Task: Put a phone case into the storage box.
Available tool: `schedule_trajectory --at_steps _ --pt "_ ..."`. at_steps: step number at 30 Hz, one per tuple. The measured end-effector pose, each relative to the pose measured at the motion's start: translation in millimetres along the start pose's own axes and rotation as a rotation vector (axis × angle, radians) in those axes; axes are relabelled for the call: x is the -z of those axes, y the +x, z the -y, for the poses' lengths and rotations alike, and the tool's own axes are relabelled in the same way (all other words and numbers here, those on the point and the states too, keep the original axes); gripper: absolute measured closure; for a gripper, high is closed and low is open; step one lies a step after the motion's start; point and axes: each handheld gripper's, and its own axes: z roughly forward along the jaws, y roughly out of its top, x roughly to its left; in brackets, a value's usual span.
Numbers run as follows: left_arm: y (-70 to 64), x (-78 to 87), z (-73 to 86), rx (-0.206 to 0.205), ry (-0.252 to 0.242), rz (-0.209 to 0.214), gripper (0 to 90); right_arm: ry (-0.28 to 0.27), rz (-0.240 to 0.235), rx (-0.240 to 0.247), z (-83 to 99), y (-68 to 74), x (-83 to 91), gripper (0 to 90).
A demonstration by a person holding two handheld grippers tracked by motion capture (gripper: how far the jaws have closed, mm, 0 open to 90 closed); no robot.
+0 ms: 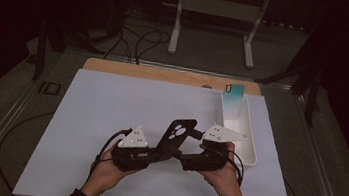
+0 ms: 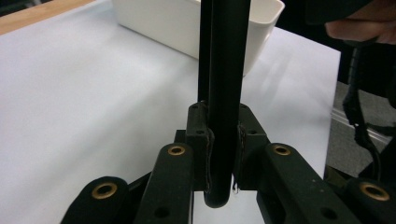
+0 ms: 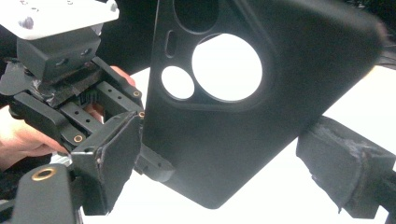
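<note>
Black phone case [image 3: 243, 116], matte, round camera cutouts, held upright above the white sheet [image 1: 99, 119]. Left gripper [image 2: 223, 154] clamped on its lower edge; right gripper [image 3: 224, 163] jaws apart either side. White bin [image 1: 247, 142] holds teal phone case [image 1: 233, 99].
</note>
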Motion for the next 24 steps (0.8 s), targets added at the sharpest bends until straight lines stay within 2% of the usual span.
schedule_trajectory --at_steps 7,14,15,16,19,20,24 --pt "1.3 0.4 3.0 0.007 0.011 -0.036 79.7 -0.015 0.030 0.009 -2.6 1.7 3.4 14.0" --pt "0.7 0.4 5.8 0.007 0.012 -0.048 79.9 -0.036 0.068 -0.018 -5.2 0.4 4.7 14.0" --pt "0.3 0.9 5.7 0.009 0.007 -0.051 79.9 -0.040 0.070 -0.028 -5.5 -0.3 4.5 14.0" --pt "0.1 1.0 5.6 0.009 0.006 -0.049 80.1 -0.045 0.074 -0.069 -5.7 -2.9 3.5 13.7" --pt "-0.2 1.0 5.3 0.002 0.008 -0.048 80.1 -0.047 0.068 -0.091 -5.6 -5.4 2.2 13.3" --pt "-1.1 0.1 5.3 0.004 0.008 -0.044 80.1 -0.054 0.055 -0.120 -6.2 -6.8 0.0 12.5" --pt "-2.4 -2.2 5.8 -0.001 0.013 -0.037 80.2 -0.061 0.054 -0.148 -8.2 -7.2 -4.2 12.5"
